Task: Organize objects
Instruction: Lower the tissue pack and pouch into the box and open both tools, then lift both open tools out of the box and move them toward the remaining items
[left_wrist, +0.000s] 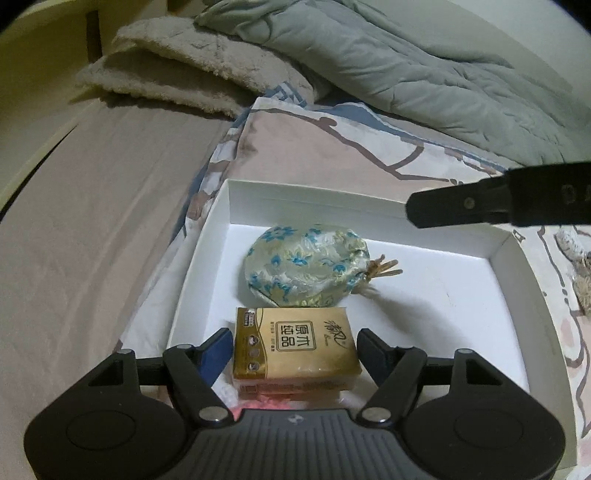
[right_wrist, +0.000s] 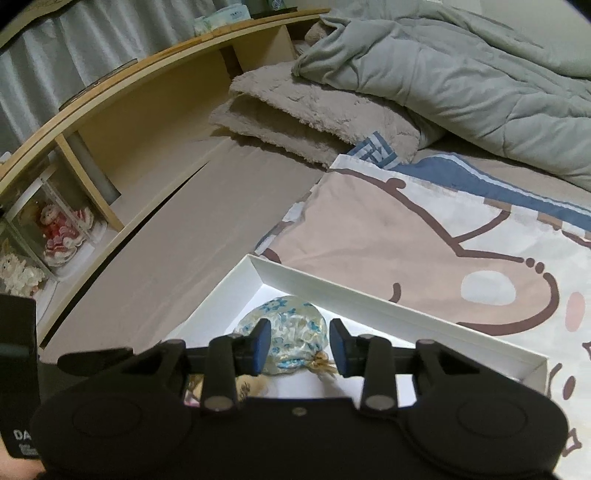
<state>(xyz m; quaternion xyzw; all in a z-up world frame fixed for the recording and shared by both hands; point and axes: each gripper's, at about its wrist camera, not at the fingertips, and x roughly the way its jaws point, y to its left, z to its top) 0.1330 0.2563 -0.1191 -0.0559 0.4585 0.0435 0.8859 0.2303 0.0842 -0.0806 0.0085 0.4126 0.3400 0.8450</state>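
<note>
An open white box (left_wrist: 509, 258) lies on the bed. Inside it lies a round floral pouch (left_wrist: 306, 269) with a tassel. In front of the pouch is a gold tissue pack (left_wrist: 295, 347), which rests over something pink. My left gripper (left_wrist: 295, 350) straddles the tissue pack, and its blue pads sit against both sides of it. In the right wrist view, my right gripper (right_wrist: 299, 345) hovers open above the box, and the pouch (right_wrist: 291, 332) shows in the gap below it, untouched. One finger of the right gripper (left_wrist: 461, 208) hangs over the box's far wall.
A cartoon-print sheet (right_wrist: 424, 236) lies under the box. Behind it are a folded fleece blanket (right_wrist: 303, 110) and a grey quilt (right_wrist: 461, 74). A wooden headboard shelf (right_wrist: 110, 88) with dolls (right_wrist: 61, 236) runs along the left. A fuzzy object (left_wrist: 580, 266) lies right of the box.
</note>
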